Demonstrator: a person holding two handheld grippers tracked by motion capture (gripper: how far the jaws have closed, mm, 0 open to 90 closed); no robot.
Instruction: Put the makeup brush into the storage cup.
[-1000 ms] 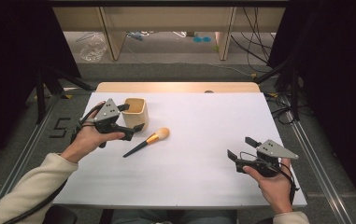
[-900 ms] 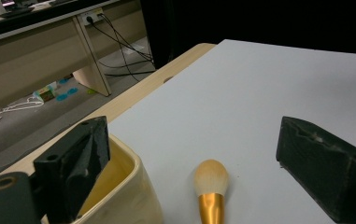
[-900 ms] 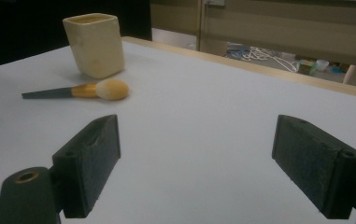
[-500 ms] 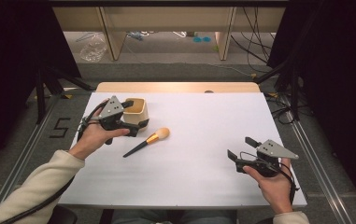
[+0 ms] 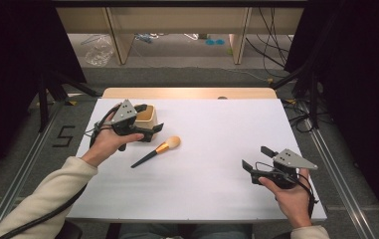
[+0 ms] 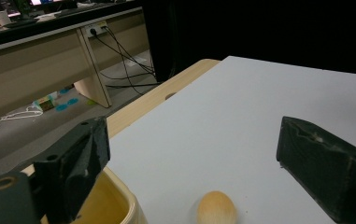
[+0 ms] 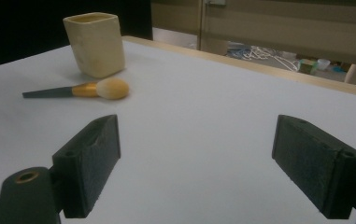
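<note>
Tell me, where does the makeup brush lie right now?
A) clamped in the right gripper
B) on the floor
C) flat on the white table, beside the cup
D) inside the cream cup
C: the makeup brush lies flat on the white table just beside the cream cup, and the right gripper sits far off, open and empty.

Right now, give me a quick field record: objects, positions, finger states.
cup: cream square-sided cup, upright, far left of white table
brush: makeup brush with black handle, gold ferrule, tan bristles, lying flat beside cup, apart
left gripper: fingers open, over the cup's rim, holding nothing
right gripper: fingers open, near right, holding nothing
</note>
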